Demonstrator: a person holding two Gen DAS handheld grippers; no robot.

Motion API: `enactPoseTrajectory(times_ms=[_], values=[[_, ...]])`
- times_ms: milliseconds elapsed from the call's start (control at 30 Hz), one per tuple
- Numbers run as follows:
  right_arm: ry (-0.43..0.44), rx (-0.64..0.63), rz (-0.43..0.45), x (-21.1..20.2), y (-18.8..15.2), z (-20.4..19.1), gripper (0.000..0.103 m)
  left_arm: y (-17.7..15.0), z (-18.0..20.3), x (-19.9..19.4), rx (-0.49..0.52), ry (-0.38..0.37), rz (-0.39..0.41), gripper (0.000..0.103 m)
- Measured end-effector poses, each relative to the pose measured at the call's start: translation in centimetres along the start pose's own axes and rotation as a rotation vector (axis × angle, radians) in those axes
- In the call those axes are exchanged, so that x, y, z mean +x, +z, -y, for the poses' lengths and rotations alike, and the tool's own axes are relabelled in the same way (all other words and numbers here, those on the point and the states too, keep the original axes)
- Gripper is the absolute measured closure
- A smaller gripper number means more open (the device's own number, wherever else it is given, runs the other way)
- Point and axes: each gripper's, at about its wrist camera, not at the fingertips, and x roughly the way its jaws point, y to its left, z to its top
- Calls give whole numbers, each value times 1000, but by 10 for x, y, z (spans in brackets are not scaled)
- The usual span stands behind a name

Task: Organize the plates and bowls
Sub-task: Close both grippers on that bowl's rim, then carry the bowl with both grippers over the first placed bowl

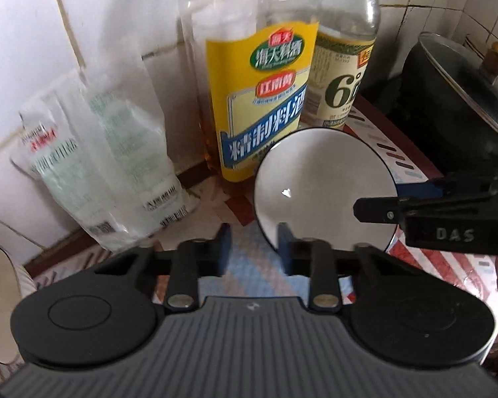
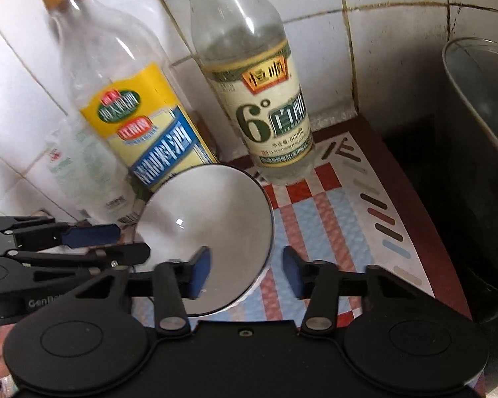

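white bowl (image 2: 206,235) w/ dark rim sits on the patterned mat (image 2: 318,205), just in front of 2 bottles; right gripper (image 2: 247,270) straddles its near-right rim, pads not pressing, so released; left gripper (image 1: 254,248) released too, bowl beside its right finger.

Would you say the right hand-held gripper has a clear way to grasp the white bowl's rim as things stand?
Probably yes: the right hand-held gripper already straddles the white bowl rim, one finger inside, one outside, nothing between.
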Motion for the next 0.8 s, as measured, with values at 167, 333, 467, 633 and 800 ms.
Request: enactPoseTrajectory(times_ms=[167, 333, 467, 633, 800], values=[[-70, 3, -44, 10, 1, -3, 83, -1, -3, 11, -86, -72, -28, 88], [-87, 48, -40, 11, 0, 0, 86, -4, 14, 10, -36, 2, -40, 89], [-72, 31, -40, 0, -4, -4, 86, -10, 17, -3, -43, -4, -50, 89], [-64, -3, -80, -21, -10, -16, 86, -17, 27, -38, -27, 13, -27, 90], [-51, -21, -94, -55, -17, -31, 85, -27, 36, -81, -32, 26, -7, 90]])
